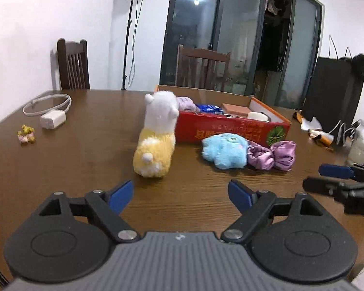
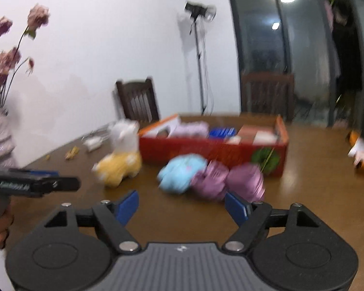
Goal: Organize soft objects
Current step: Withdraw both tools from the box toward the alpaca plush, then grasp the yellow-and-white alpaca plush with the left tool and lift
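Note:
A yellow and white plush alpaca (image 1: 155, 143) (image 2: 120, 160) stands on the brown table, left of a red cardboard box (image 1: 230, 131) (image 2: 213, 150). In front of the box lie a light blue plush (image 1: 224, 152) (image 2: 182, 173) and a purple satin scrunchie (image 1: 273, 157) (image 2: 228, 180). Another pale purple soft item (image 1: 185, 103) (image 2: 191, 128) sits inside the box. My left gripper (image 1: 180, 195) is open, short of the alpaca, with nothing between its fingers. My right gripper (image 2: 182, 207) is open and empty, just short of the blue plush and scrunchie; it also shows at the right edge of the left wrist view (image 1: 337, 177).
A white charger with cable (image 1: 52, 118) and small yellow bits (image 1: 25, 133) lie at the table's left. The box holds a blue pack (image 1: 208, 108), a pink block and a tape roll. Chairs (image 1: 72, 64) stand behind. A vase of dried flowers (image 2: 0, 131) is at left, clutter (image 1: 315, 128) at right.

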{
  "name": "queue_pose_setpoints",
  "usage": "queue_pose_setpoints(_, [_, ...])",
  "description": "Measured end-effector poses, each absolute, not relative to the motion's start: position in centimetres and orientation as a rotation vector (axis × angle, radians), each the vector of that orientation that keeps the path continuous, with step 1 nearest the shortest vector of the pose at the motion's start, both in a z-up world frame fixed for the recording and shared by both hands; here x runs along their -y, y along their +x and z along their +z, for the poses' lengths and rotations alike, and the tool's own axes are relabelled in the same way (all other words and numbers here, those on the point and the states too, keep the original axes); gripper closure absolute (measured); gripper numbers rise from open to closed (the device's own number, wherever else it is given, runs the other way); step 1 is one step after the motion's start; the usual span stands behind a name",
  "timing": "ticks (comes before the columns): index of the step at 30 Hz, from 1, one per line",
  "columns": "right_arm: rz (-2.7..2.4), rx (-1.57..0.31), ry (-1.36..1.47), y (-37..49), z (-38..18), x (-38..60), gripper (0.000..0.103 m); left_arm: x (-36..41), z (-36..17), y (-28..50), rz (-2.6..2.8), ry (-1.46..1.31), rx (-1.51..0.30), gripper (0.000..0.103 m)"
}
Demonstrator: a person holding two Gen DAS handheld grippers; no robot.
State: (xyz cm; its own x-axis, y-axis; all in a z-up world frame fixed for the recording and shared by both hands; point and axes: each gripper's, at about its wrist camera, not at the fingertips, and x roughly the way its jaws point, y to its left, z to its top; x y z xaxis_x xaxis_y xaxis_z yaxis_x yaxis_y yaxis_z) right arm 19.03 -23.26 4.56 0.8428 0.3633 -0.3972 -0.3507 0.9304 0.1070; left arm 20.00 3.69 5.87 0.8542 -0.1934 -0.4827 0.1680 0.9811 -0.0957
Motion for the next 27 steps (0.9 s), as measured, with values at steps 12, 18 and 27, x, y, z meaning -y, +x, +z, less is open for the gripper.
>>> queue_pose_setpoints(12, [0.319,-0.483,0.05,21.4,2.9,23.0,0.025,-2.8,3.3,29.8,-0.071,0.063,-0.535,0.018])
queue_pose_setpoints(18, [0.292,-0.487,0.072,21.9,2.6,23.7,0.025,-2.8,2.1,31.2,-0.098,0.07,-0.558,0.054])
queue_pose_setpoints(27, [0.364,-0.47,0.132,22.5,3.8,23.6,0.025,-3.8,3.1,22.8,-0.568,-0.227,-0.707,0.053])
